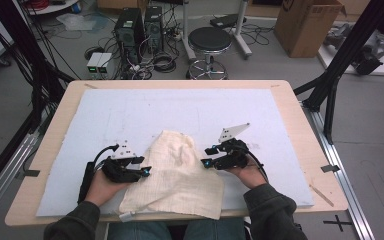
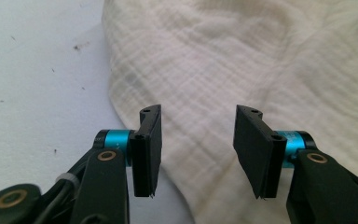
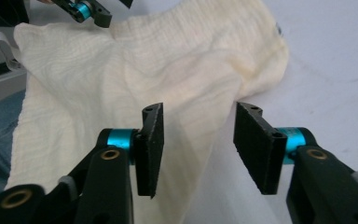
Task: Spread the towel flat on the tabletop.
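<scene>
Left claw point(image 1: 147, 171): jaws apart, nothing clamped, its tips at the 9 o'clock edge of the cream muslin cloth point(image 1: 177, 175). Right claw point(image 1: 206, 157): jaws apart, nothing clamped, at the cloth's 3 o'clock edge. The cloth lies crumpled between both claws on the pale blue mat point(image 1: 180, 107), its 6 o'clock hem hanging over the near edge of the wooden table point(image 1: 300, 115).

High view looks down from above — both gripper views face, close-up, the shared cloth point(image 1: 177, 172)
</scene>
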The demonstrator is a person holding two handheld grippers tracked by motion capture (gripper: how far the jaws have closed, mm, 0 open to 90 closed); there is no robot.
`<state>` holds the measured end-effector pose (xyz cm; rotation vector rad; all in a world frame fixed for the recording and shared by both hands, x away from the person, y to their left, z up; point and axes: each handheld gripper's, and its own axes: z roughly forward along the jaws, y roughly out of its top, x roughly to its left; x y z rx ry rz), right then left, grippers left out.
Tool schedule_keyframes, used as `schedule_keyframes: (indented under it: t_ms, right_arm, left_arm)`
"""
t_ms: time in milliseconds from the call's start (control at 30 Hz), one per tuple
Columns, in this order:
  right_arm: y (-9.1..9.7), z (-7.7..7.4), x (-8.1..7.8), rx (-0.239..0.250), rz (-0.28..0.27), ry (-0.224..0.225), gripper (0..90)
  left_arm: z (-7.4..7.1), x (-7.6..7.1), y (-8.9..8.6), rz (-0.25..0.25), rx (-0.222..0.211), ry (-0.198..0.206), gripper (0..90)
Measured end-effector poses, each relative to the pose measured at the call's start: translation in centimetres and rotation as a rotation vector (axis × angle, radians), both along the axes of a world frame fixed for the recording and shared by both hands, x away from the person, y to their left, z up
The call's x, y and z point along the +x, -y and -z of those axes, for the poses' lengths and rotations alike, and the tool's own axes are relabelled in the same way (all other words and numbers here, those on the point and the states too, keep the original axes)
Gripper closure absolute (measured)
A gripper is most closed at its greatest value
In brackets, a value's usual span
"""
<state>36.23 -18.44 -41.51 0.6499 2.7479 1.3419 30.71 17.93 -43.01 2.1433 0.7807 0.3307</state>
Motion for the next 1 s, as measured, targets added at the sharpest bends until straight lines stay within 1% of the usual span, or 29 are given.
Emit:
schedule_keyframes:
  t_ms: [33, 67, 100, 133, 167, 200, 233, 267, 300, 333, 367, 400, 433, 467, 500, 533, 567, 600, 633, 667, 700, 733, 767, 833, 867, 933, 1000]
  right_arm:
    - [0.0, 0.0, 0.0, 0.000, 0.000, 0.000, 50.7]
    - [-0.1, 0.4, 0.3, 0.000, 0.005, -0.019, 50.9]
    - [-0.2, 0.8, 0.5, 0.004, 0.008, -0.035, 53.0]
    - [-0.3, 1.2, 0.6, 0.004, 0.007, -0.058, 59.1]
    - [-0.4, 1.5, 0.7, -0.002, -0.007, -0.074, 64.7]
    - [-0.7, 1.7, 0.4, -0.046, -0.031, -0.083, 79.9]
    - [-0.7, 1.7, 0.4, -0.046, -0.031, -0.083, 79.9]
    - [-0.8, 1.6, 0.2, -0.065, -0.035, -0.073, 83.4]
    - [-0.6, 1.1, -0.1, -0.067, -0.028, -0.048, 85.9]
    - [-0.6, 1.1, -0.1, -0.067, -0.028, -0.048, 85.9]
    - [-0.5, 0.8, -0.2, -0.066, -0.014, -0.037, 86.2]
    - [-0.1, -0.6, -0.4, -0.075, 0.016, -0.005, 86.3]
    - [-0.1, -0.6, -0.4, -0.075, 0.016, -0.005, 86.3]
    - [0.1, -2.2, -0.8, -0.084, 0.022, 0.047, 86.3]
    - [0.1, -2.2, -0.8, -0.084, 0.022, 0.047, 86.3]
    - [0.0, -3.1, -1.0, -0.089, 0.020, 0.071, 86.2]
    - [-0.5, -4.4, -1.5, -0.107, 0.007, 0.113, 85.8]
    - [-0.5, -4.4, -1.5, -0.107, 0.007, 0.113, 85.8]
    - [-0.8, -4.8, -1.7, -0.123, -0.002, 0.126, 85.6]
    - [-1.1, -5.0, -2.0, -0.126, -0.011, 0.131, 85.2]
    - [-1.3, -5.1, -2.2, -0.127, -0.019, 0.127, 85.1]
    - [-1.6, -4.8, -2.6, -0.128, -0.044, 0.107, 84.7]
    - [-1.8, -4.5, -2.9, -0.128, -0.053, 0.089, 84.6]
    - [-2.2, -3.5, -3.8, -0.136, -0.091, 0.051, 84.5]
    - [-2.4, -2.9, -4.2, -0.144, -0.104, 0.041, 84.5]
    - [-2.5, -1.7, -4.8, -0.135, -0.138, 0.000, 82.2]
    - [-2.5, -1.2, -5.3, -0.131, -0.157, -0.011, 78.2]
  left_arm:
    - [0.2, 0.2, 0.0, 0.002, 0.005, -0.008, 52.1]
    - [0.4, 0.4, 0.1, 0.009, 0.013, -0.021, 52.3]
    - [0.6, 0.4, 0.2, 0.019, 0.021, -0.032, 53.1]
    - [0.8, 0.4, 0.2, 0.034, 0.031, -0.037, 55.9]
    - [0.9, 0.2, 0.3, 0.038, 0.040, -0.025, 58.8]
    - [0.9, 0.1, 0.4, 0.033, 0.048, -0.016, 63.3]
    - [0.8, 0.0, 0.4, 0.028, 0.050, -0.015, 63.3]
    - [0.8, 0.0, 0.3, 0.027, 0.048, -0.020, 69.1]
    - [0.8, 0.0, 0.2, 0.022, 0.050, -0.019, 76.7]
    - [0.8, 0.0, 0.2, 0.019, 0.050, -0.021, 76.7]
    - [0.8, -0.1, 0.1, 0.019, 0.055, -0.013, 80.5]
    - [0.9, -0.2, 0.1, 0.015, 0.045, -0.015, 84.1]
    - [0.9, -0.3, 0.1, 0.012, 0.036, -0.017, 84.1]
    - [0.9, -0.4, 0.0, 0.014, 0.030, -0.022, 84.8]
    - [0.9, -0.5, 0.0, 0.015, 0.025, -0.028, 84.8]
    - [0.8, -0.6, 0.0, 0.021, 0.028, -0.033, 85.3]
    - [0.8, -0.7, 0.0, 0.025, 0.026, -0.036, 85.4]
    - [0.8, -0.9, 0.0, 0.033, 0.032, -0.037, 85.4]
    - [0.7, -1.2, 0.0, 0.034, 0.031, -0.040, 85.4]
    - [0.7, -1.4, -0.1, 0.038, 0.033, -0.040, 85.5]
    - [0.6, -1.9, -0.3, 0.042, 0.031, -0.046, 85.5]
    - [0.6, -2.2, -0.4, 0.045, 0.028, -0.053, 85.5]
    - [0.6, -2.5, -0.7, 0.053, 0.023, -0.062, 85.5]
    - [0.6, -3.0, -0.9, 0.065, 0.012, -0.075, 85.1]
    - [0.5, -3.2, -1.0, 0.072, 0.009, -0.075, 84.4]
    - [0.3, -3.3, -1.2, 0.075, -0.008, -0.070, 81.1]
    - [0.0, -3.1, -1.3, 0.058, -0.048, -0.048, 75.0]
